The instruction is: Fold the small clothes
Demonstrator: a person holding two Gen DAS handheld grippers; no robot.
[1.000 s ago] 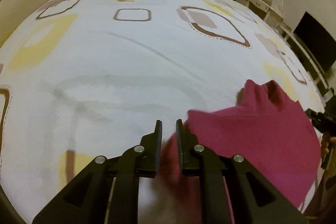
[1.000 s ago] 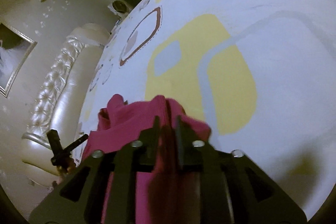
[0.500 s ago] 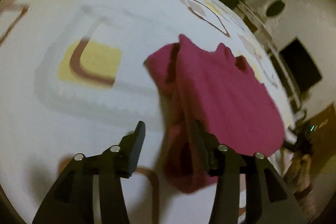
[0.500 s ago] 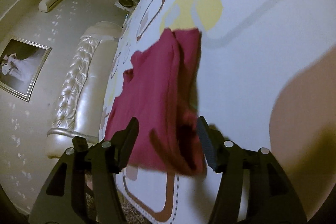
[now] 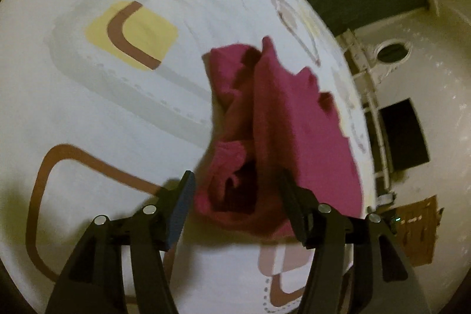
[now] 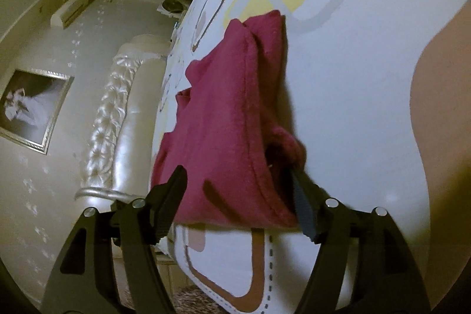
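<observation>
While both grippers gape, left gripper (image 5: 235, 190), right gripper (image 6: 238, 187), magenta garment (image 5: 282, 119), right view alone shows headboard (image 6: 117, 114).

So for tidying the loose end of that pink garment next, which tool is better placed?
Probably the left tool: it is open, and the bunched, unfolded end of the pink garment lies right between its fingers. The right tool, also open, faces the smoother folded edge on the bedsheet.

L gripper (image 5: 235, 196) & R gripper (image 6: 238, 190) apparently spread wide
</observation>
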